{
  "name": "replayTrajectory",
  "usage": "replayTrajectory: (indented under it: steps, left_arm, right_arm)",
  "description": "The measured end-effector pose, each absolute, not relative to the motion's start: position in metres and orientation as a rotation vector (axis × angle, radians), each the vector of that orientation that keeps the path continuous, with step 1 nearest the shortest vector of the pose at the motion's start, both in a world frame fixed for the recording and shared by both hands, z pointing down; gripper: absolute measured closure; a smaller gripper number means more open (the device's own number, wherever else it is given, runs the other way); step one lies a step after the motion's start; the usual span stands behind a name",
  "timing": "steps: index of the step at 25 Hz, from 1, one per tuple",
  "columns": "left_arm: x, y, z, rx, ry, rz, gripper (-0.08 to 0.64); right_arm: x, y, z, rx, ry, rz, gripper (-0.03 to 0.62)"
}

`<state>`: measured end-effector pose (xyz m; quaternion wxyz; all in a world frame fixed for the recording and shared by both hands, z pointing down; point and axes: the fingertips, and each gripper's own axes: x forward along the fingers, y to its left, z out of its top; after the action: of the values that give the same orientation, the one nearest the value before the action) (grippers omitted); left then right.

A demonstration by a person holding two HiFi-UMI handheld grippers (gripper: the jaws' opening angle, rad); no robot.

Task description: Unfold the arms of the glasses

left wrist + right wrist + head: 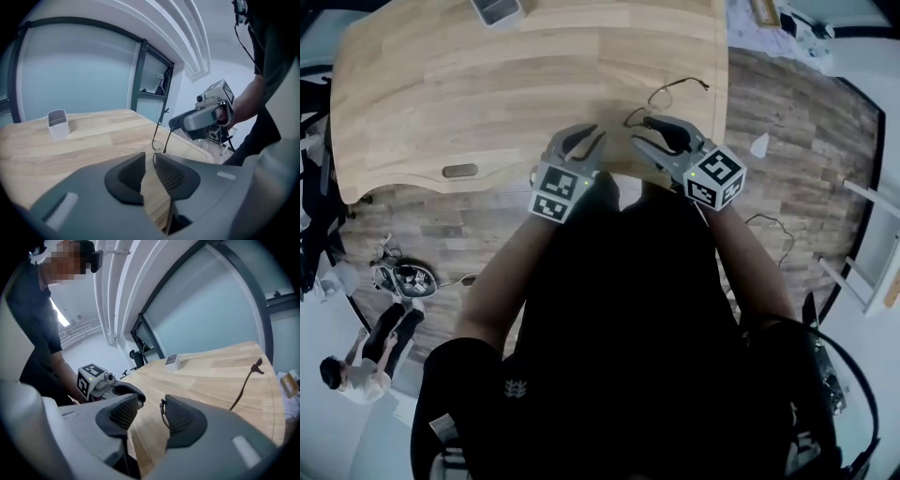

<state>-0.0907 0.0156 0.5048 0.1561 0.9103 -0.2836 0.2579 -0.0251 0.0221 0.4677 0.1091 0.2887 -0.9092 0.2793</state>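
Left gripper jaws standing narrowly apart, thin glasses showing just beyond their tips, partly hidden, right gripper jaws gaping wider, frame showing beside one pad, wooden table lying beneath.

thin dark wire-frame glasses, clear lenses, at table near edge toward 1 o'clock; one arm swung out.

A pale wooden table spreads ahead of the left claw. A small white open-topped box stands far ahead, off to the claw's left. An oval slot sits left of it. Right of the right claw, a white scrap lies on the plank floor.
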Motion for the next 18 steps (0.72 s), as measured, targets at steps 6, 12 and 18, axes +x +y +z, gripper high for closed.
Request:
replayTrajectory:
  steps: [6,12,18]
  left_arm:
    - [-0.119,0.028,0.507,2.567,-0.885,0.695,0.485]
    - [-0.131,0.034,0.503,2.555,-0.922,0.649,0.485]
    - [-0.136,0.02,0.462,2.609,-0.992,0.564,0.485]
  right_arm:
    - [-0.057,0.044,0.462,0.785,-2.673,0.837,0.419]
    - [-0.071,0.059,0.455,0.77,-2.667,0.785,0.419]
    - [-0.036,0.037,0.409,0.977,-2.72,0.59,0.419]
